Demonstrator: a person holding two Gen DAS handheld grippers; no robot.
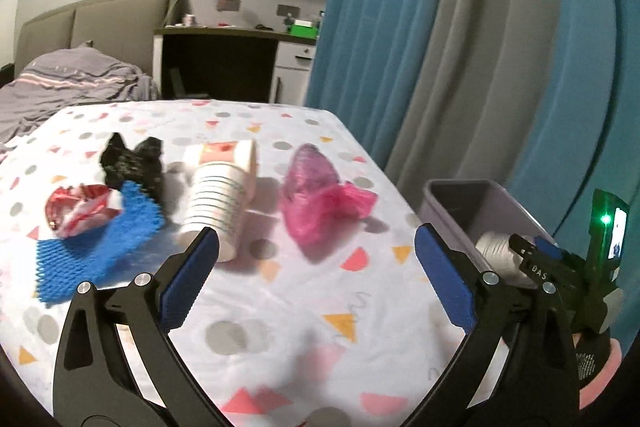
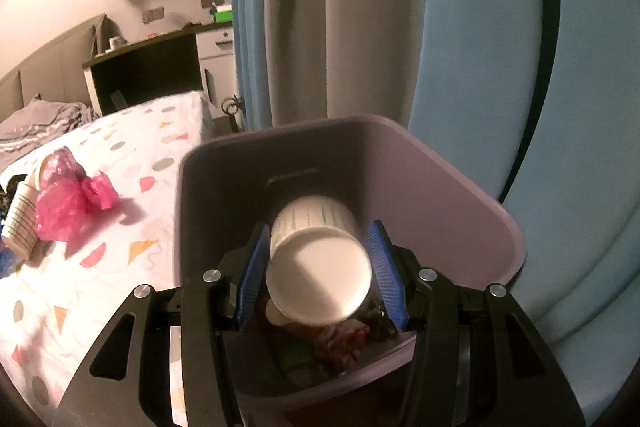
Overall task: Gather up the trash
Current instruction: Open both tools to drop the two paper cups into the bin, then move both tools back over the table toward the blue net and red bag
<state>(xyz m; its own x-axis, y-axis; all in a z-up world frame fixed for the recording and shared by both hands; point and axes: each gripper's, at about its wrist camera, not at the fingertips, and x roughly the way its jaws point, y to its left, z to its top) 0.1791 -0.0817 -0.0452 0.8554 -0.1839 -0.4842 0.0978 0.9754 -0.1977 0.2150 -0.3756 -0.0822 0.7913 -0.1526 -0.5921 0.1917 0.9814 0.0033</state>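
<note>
My right gripper (image 2: pixel 318 263) is shut on a white paper cup (image 2: pixel 318 279) and holds it over the open purple bin (image 2: pixel 460 195), which has wrappers in its bottom. In the left wrist view the right gripper (image 1: pixel 516 247) shows over the bin (image 1: pixel 496 195) with the cup (image 1: pixel 496 251). My left gripper (image 1: pixel 316 267) is open and empty above the patterned table (image 1: pixel 280 307). Ahead of it lie a stack of paper cups (image 1: pixel 220 195), a pink plastic bag (image 1: pixel 316 195), a black bag (image 1: pixel 134 163), a red-white wrapper (image 1: pixel 78 209) and a blue foam net (image 1: pixel 96 247).
The bin stands off the table's right edge, against blue and grey curtains (image 1: pixel 460 47). A bed (image 1: pixel 60 83) and a desk (image 1: pixel 224 59) lie beyond the table. The pink bag (image 2: pixel 66 199) and the cup stack (image 2: pixel 20 223) also show in the right wrist view.
</note>
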